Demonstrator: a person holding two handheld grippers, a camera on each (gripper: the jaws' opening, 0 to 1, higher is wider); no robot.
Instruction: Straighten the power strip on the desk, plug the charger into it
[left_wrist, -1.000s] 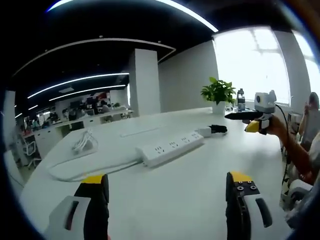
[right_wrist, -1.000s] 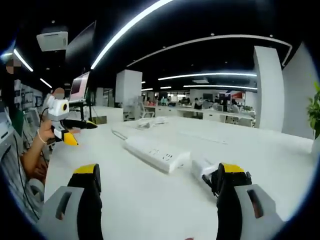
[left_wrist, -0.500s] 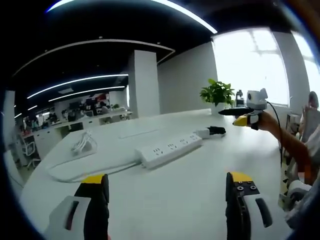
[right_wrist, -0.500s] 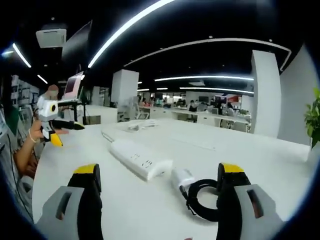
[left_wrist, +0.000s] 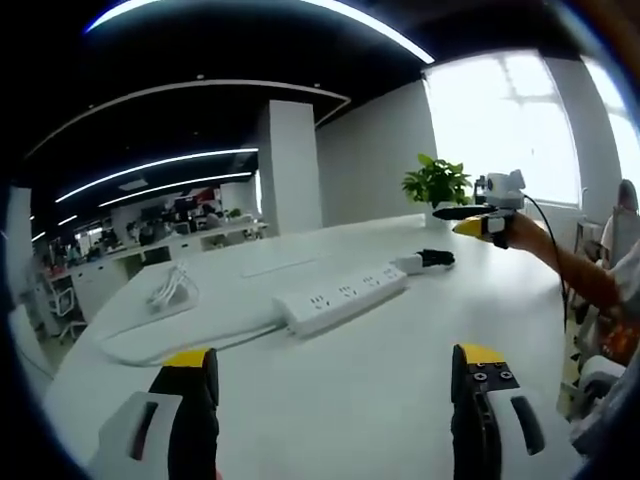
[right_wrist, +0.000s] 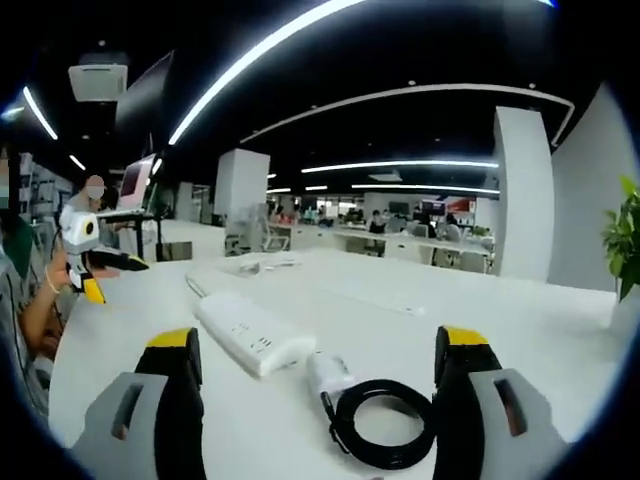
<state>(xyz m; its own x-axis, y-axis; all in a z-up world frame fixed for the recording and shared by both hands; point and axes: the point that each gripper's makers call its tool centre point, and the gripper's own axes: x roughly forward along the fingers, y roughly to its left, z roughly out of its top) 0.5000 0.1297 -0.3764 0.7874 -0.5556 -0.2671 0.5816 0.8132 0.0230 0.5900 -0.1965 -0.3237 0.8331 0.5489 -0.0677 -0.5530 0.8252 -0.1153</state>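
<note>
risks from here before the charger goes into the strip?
1. The charger lies on its side with its black cable coiled beside it; a grab may snag the coil.
2. The power strip lies loose and angled on the desk, so it may slide when pushed.
3. Both grippers' jaws stand open, nothing held yet.

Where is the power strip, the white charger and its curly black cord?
power strip (right_wrist: 250, 335), right gripper view, middle of its top face.
charger (right_wrist: 329, 373), right gripper view, on its white body.
black cord (right_wrist: 385, 448), right gripper view, on the coil's near loop.
</note>
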